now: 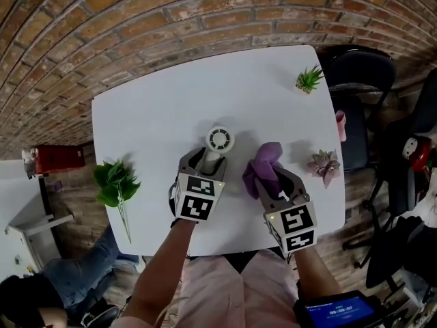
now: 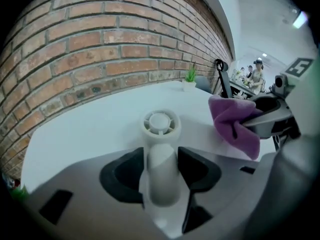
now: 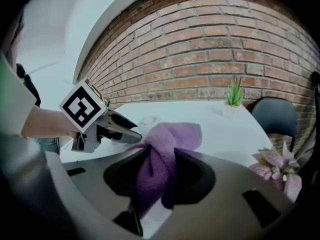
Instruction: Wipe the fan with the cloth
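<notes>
1. Bare white tabletop [image 1: 171, 108] lies open from 9 to 1 o'clock of the small white handheld fan [image 1: 218, 142].
2. Bunched purple cloth [image 1: 265, 166] crowds its 4 o'clock.
3. Farther out: green leafy sprig [image 1: 115, 183] at 8, pink succulent [image 1: 325, 165] at 3, small potted green plant [image 1: 308, 79] at 2.
</notes>
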